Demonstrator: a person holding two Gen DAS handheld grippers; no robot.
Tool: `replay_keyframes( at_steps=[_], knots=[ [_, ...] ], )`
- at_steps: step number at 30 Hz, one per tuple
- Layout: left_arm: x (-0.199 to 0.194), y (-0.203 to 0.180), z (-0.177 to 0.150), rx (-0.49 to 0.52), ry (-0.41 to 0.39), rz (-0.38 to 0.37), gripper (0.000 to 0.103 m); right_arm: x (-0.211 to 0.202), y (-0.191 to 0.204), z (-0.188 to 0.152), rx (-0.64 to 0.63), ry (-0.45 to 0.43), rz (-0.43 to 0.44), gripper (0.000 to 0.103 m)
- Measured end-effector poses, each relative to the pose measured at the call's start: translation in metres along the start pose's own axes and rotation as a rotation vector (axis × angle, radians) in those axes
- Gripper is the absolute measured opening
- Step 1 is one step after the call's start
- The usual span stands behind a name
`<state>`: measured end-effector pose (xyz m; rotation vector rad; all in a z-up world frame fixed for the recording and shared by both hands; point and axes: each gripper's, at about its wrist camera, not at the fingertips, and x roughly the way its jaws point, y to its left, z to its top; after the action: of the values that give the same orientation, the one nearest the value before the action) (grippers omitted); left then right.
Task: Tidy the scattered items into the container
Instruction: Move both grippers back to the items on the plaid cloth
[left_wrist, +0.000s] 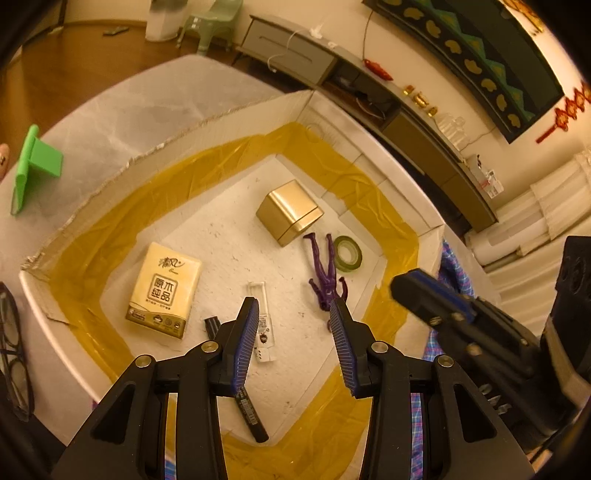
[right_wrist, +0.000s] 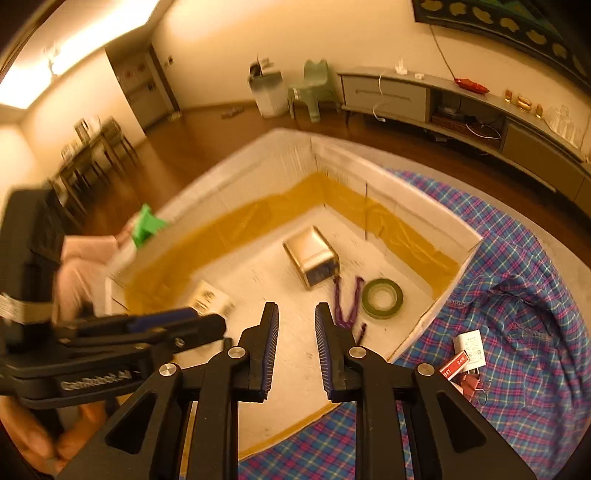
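Observation:
The white box (left_wrist: 110, 177) with yellow tape holds a tissue pack (left_wrist: 164, 291), a gold tin (left_wrist: 290, 212), a purple figure (left_wrist: 327, 275), a green tape roll (left_wrist: 348, 254), a black marker (left_wrist: 251, 413), a clear tag (left_wrist: 264, 325) and a die (left_wrist: 264, 355). My left gripper (left_wrist: 293, 314) is open and empty above the box floor. My right gripper (right_wrist: 295, 317) is open and empty over the box's near edge; it also shows in the left wrist view (left_wrist: 436, 299). A white charger (right_wrist: 471, 349), a red tag (right_wrist: 454, 363) and a clip (right_wrist: 472, 384) lie on the plaid cloth (right_wrist: 517, 295).
A green stand (left_wrist: 33, 166) sits on the table left of the box. Glasses (left_wrist: 11, 350) lie at the left edge. A grey cabinet (right_wrist: 461, 99) runs along the wall.

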<state>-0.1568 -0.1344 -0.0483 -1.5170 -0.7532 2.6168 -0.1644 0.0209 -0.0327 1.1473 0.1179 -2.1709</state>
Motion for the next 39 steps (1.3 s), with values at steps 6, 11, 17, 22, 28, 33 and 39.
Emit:
replay_keyframes(
  at_steps=[6,11,17,22,28,33,39],
  knots=[
    [-0.025,-0.023,-0.010,0.122,-0.095,-0.023,0.042,-0.043,-0.005,0.001,0.053,-0.090,0.084,0.025],
    [-0.047,-0.062,-0.030,0.314,-0.211,-0.021,0.042,-0.085,-0.018,-0.003,0.102,-0.157,0.126,0.025],
    [-0.053,-0.113,-0.063,0.529,-0.267,-0.075,0.043,-0.130,-0.049,-0.016,0.176,-0.232,0.133,0.030],
    [-0.036,-0.138,-0.082,0.610,-0.216,-0.128,0.045,-0.144,-0.075,-0.032,0.216,-0.247,0.097,0.030],
    [-0.002,-0.164,-0.104,0.681,-0.131,-0.124,0.046,-0.119,-0.112,-0.053,0.274,-0.174,-0.016,0.031],
    [0.021,-0.175,-0.112,0.707,-0.090,-0.106,0.046,-0.081,-0.145,-0.071,0.318,-0.084,-0.062,0.031],
    [0.054,-0.177,-0.109,0.712,-0.051,-0.062,0.048,-0.036,-0.173,-0.085,0.348,-0.003,-0.066,0.031]
  ],
)
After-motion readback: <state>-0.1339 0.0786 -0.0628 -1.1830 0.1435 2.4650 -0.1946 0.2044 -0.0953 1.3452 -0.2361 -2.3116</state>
